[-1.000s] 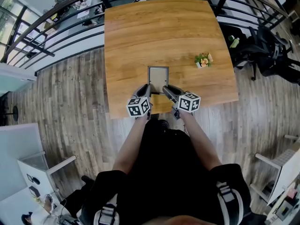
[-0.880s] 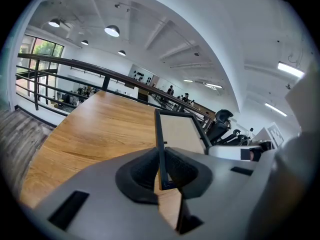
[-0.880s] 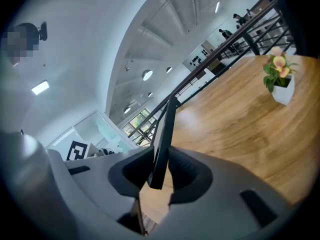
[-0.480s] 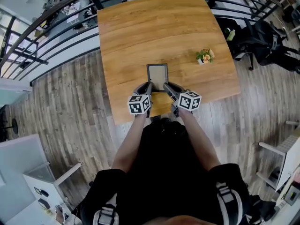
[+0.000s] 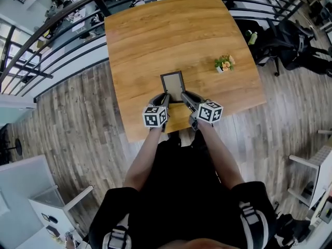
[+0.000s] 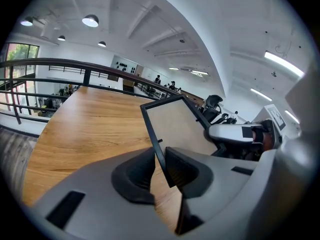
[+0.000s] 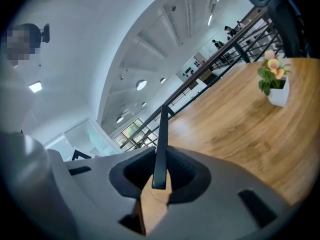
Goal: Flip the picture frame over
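table (image 5: 155, 35): glossy wood-grain slab beneath both claws | picture frame (image 5: 173, 83): thin black rectangle, beige panel, tilted between claws | left gripper (image 5: 165, 97): narrow, pinching frame's left edge | right gripper (image 5: 185, 95): jaws just closing, clamping right edge

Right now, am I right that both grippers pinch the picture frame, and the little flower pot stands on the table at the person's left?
Not quite: the flower pot stands at the person's right, as the head view shows. The rest holds: the left gripper and the right gripper both pinch the picture frame; the right's jaws have just been closing on it.
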Tool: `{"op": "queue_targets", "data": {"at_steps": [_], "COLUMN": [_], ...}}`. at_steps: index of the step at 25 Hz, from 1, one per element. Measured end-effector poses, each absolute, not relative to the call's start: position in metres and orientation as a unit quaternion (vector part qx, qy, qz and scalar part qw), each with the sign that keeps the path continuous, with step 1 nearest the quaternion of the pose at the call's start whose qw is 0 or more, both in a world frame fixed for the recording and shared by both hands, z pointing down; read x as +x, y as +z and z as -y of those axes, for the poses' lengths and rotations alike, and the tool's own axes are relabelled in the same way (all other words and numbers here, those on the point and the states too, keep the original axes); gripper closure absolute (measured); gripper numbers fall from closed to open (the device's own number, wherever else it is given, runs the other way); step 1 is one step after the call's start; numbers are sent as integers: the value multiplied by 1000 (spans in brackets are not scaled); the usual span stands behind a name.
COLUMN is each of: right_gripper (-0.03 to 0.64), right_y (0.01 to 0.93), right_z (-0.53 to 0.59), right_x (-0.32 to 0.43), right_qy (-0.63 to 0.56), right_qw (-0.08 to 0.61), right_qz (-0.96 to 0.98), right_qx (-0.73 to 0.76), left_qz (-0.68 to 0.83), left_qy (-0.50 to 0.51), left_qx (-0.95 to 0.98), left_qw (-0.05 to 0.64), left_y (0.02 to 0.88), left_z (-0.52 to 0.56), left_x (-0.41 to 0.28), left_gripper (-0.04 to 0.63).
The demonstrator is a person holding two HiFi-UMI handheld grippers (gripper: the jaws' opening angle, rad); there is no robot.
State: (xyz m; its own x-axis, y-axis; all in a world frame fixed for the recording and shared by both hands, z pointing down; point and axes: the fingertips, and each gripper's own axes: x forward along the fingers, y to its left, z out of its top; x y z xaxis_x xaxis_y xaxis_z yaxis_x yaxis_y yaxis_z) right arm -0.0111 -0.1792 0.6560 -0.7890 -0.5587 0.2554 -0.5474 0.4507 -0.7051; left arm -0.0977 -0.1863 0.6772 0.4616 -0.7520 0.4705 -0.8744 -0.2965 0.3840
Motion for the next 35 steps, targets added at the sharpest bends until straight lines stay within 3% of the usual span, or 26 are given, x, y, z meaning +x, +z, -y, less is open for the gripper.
{"op": "queue_targets", "data": {"at_steps": [18, 35], "right_gripper": [543, 542], "right_y": [652, 648], "right_z": [205, 200], "right_x": [7, -12], "right_qy": [-390, -213], "right_qw": [-18, -151], "right_qz": [-858, -902], "right_qx": [-334, -343], "left_qz": [512, 476], "left_qy": [82, 22], "left_qx": [796, 817], "left_qw": [311, 326], "left_y": [671, 630], "left_z": [205, 228], "left_x": [-98, -83], "left_gripper": [511, 448]}}
